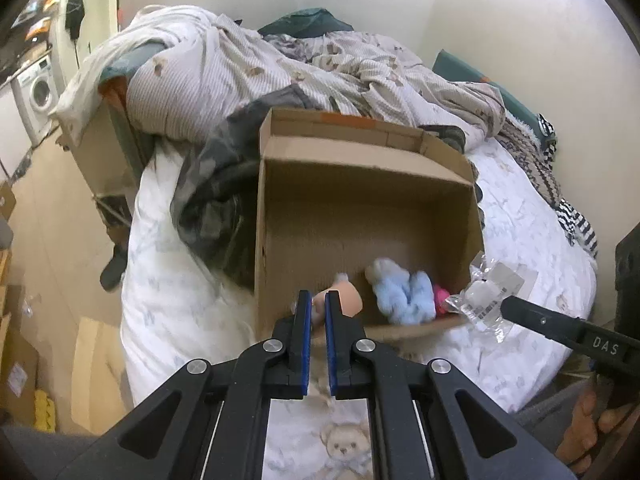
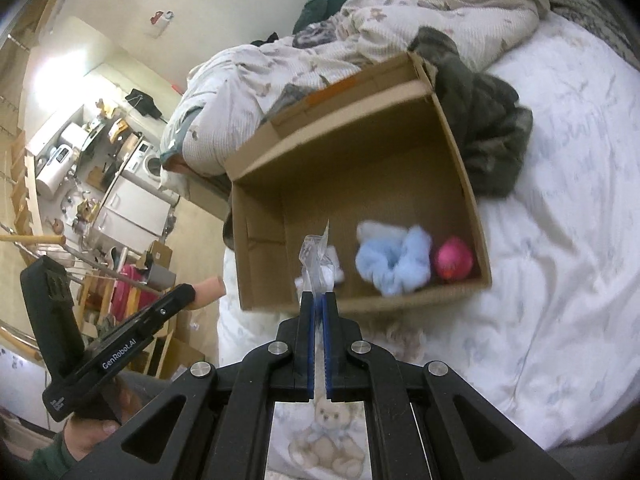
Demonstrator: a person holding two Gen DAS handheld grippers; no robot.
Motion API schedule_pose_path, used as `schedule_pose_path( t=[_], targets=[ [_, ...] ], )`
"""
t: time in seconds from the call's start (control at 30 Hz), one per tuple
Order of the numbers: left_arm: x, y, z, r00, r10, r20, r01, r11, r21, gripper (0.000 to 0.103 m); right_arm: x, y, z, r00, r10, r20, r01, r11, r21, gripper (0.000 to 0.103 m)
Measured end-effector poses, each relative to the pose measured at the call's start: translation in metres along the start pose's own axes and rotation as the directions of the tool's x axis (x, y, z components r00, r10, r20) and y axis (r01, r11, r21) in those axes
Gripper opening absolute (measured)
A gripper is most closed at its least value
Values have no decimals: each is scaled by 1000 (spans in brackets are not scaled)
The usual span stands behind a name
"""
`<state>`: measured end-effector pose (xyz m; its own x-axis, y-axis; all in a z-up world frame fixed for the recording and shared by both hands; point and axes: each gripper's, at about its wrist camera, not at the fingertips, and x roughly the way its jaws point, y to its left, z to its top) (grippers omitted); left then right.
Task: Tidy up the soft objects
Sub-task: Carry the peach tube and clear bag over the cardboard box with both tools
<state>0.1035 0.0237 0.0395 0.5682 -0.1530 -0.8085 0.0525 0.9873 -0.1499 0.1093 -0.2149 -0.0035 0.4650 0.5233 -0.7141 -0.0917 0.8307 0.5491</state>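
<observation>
With our left gripper (image 1: 318, 300) pinching a peach soft toy (image 1: 338, 300) and our right gripper (image 2: 319, 298) clamping a clear plastic packet (image 2: 318, 256), we judged both should clear the cardboard box (image 1: 360, 184) rim just ahead before releasing beside the blue plush (image 2: 394, 264).

One box (image 2: 352, 152), four soft objects

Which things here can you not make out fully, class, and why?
- Peach toy, left wrist view: partly hidden by the left gripper fingers; its kind is unclear.
- Contents of the clear packet, right wrist view: blurred, crumpled plastic held in the right gripper.
- Pink toy, left wrist view: mostly behind the blue plush.
</observation>
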Motion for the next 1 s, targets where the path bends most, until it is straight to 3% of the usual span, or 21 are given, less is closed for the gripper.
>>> schedule_pose_path(
  t=[0.33, 0.63, 1.0],
  targets=[
    [41, -1, 35, 1000, 30, -8, -30, 999, 17, 6, 18, -15, 45, 998, -45, 46, 46, 999, -12, 5],
    [86, -3, 18, 999, 27, -48, -25, 999, 31, 6, 57, -42, 38, 995, -101, -22, 101, 994, 29, 5],
    [100, -5, 12, 998, 0, -67, 4, 999, 52, 6, 81, -44, 31, 988, -126, -85, 125, 992, -9, 5]
  ],
)
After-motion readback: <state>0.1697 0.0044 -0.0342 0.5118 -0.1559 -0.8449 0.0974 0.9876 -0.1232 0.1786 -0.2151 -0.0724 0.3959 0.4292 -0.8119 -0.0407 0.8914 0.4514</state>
